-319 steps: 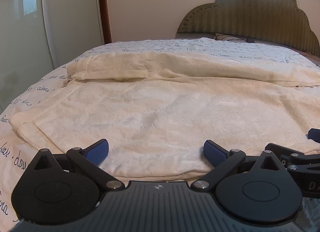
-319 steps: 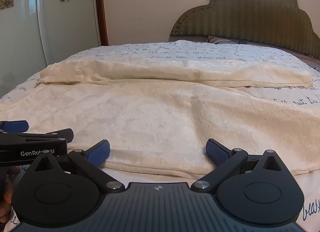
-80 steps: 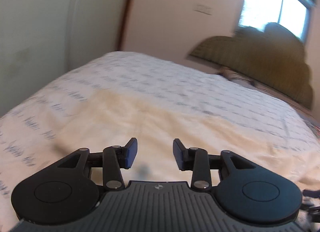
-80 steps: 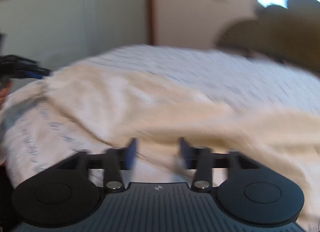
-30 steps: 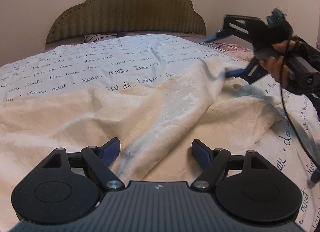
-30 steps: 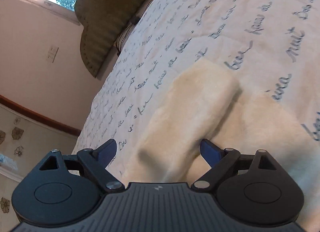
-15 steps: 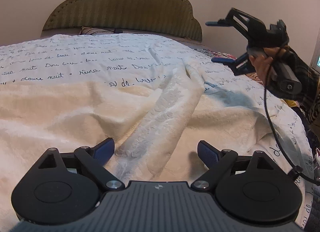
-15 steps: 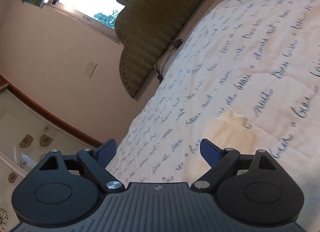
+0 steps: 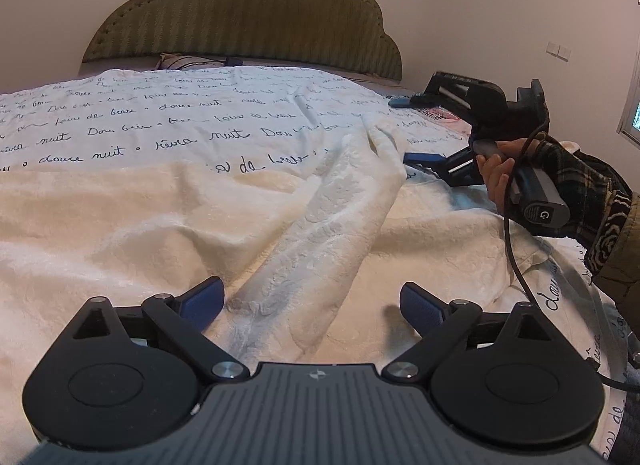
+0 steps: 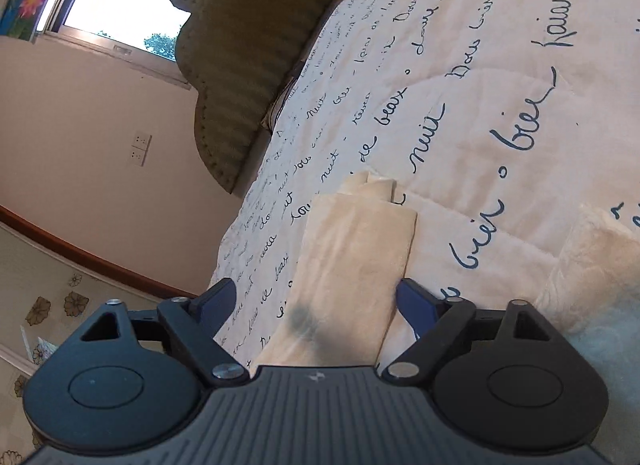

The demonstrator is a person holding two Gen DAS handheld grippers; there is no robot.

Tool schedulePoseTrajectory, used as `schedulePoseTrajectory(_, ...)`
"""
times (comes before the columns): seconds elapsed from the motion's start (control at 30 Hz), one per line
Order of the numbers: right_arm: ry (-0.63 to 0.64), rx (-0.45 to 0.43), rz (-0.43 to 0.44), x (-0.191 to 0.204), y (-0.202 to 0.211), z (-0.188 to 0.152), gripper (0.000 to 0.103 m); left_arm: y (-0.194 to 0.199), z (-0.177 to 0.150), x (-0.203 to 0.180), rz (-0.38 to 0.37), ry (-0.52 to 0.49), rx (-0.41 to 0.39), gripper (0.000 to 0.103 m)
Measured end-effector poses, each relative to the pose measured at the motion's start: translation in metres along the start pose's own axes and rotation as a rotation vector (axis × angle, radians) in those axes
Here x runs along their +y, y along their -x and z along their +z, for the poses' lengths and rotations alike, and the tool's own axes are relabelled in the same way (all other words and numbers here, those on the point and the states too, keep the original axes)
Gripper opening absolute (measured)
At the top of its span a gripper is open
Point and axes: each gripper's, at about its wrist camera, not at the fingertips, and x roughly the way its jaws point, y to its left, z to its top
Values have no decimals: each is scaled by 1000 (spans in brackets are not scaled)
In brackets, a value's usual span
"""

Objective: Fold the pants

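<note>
Pants [image 9: 312, 225]: cream fleece spread on the bed [image 9: 160, 117], one leg ridged up toward the headboard [image 9: 248, 13].
Left gripper [image 9: 312, 301]: jaws wide, straddling that ridge, pads clear.
Right gripper [image 10: 316, 297]: jaws just closing around the leg end, not pressing.

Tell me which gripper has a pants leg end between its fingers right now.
The right gripper: the cream pants leg end lies between its open fingers. The left gripper hovers over mid-fabric.
</note>
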Motion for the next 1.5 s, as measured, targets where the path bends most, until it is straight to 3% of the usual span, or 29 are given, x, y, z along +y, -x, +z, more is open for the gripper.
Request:
schedulePoseTrajectory(0.03, 2, 6, -5, -1, -2, 0, 60, 0, 0, 0, -1, 1, 0, 96)
schedulePoseTrajectory(0.1, -30, 7, -13, -9, -4, -1, 22, 0, 0, 0, -2, 3, -1, 96)
schedulePoseTrajectory(0.2, -45, -26, 31, -16, 2, -4, 8, 0, 0, 0, -4, 6, -2, 96)
schedulePoseTrajectory(0.27, -45, -72, 78, -15, 15, -5, 7, 0, 0, 0, -4, 7, -2, 96)
schedulePoseTrajectory(0.4, 24, -140, 132, 8, 46, 1, 6, 0, 0, 0, -2, 4, -1, 96)
schedulePoseTrajectory(0.47, 54, -118, 56, 17, 52, 5, 7, 0, 0, -1, 1, -1, 1, 97)
schedulePoseTrajectory(0.53, 33, -23, 2, 12, 41, 8, 13, 0, 0, -1, 1, -2, 2, 97)
schedulePoseTrajectory(0.57, -6, 26, -33, 7, 34, 7, 25, 0, 0, -1, 1, -2, 2, 97)
schedulePoseTrajectory(0.6, -58, 71, -66, 1, 26, 4, 49, 0, 0, -1, 1, -2, 2, 97)
schedulePoseTrajectory(0.63, -98, 103, -74, -4, 19, 0, 61, 0, 0, -1, 1, -2, 2, 97)
schedulePoseTrajectory(0.7, -79, 110, -31, -3, 9, -11, 69, 0, 0, -1, 1, -2, 2, 97)
schedulePoseTrajectory(0.77, 11, 114, -62, 12, -1, -19, 73, 0, 0, -1, 2, -4, 3, 97)
schedulePoseTrajectory(0.83, 103, 131, -82, 28, -12, -25, 68, 0, 0, -2, 1, -4, 3, 98)
schedulePoseTrajectory(0.87, 132, 124, -76, 34, -15, -26, 35, 0, 0, -1, -1, -2, 2, 98)
schedulePoseTrajectory(0.9, 152, 104, -82, 41, -15, -27, 10, 0, 0, -1, -3, 0, 2, 98)
schedulePoseTrajectory(1.0, 307, 47, -83, 78, -10, -30, 11, 0, 0, 0, -9, 6, 1, 98)
schedulePoseTrajectory(1.17, 515, 93, -161, 149, -44, -36, 13, -1, 1, 2, -20, 15, 0, 99)
schedulePoseTrajectory(1.23, 590, 173, -223, 165, -74, -39, 30, -1, 1, 2, -22, 18, 0, 99)
schedulePoseTrajectory(1.27, 625, 210, -253, 169, -90, -41, 57, -1, 1, 3, -24, 20, 0, 99)
schedulePoseTrajectory(1.3, 632, 194, -278, 168, -96, -42, 67, -1, 1, 3, -25, 23, -1, 99)
schedulePoseTrajectory(1.37, 595, 123, -246, 163, -90, -39, 67, 0, 1, 5, -32, 32, -4, 99)
schedulePoseTrajectory(1.43, 499, 67, -155, 153, -75, -31, 67, 0, 0, 6, -37, 39, -6, 99)
schedulePoseTrajectory(1.5, 407, 73, -94, 140, -66, -24, 67, 1, 0, 6, -39, 43, -8, 99)
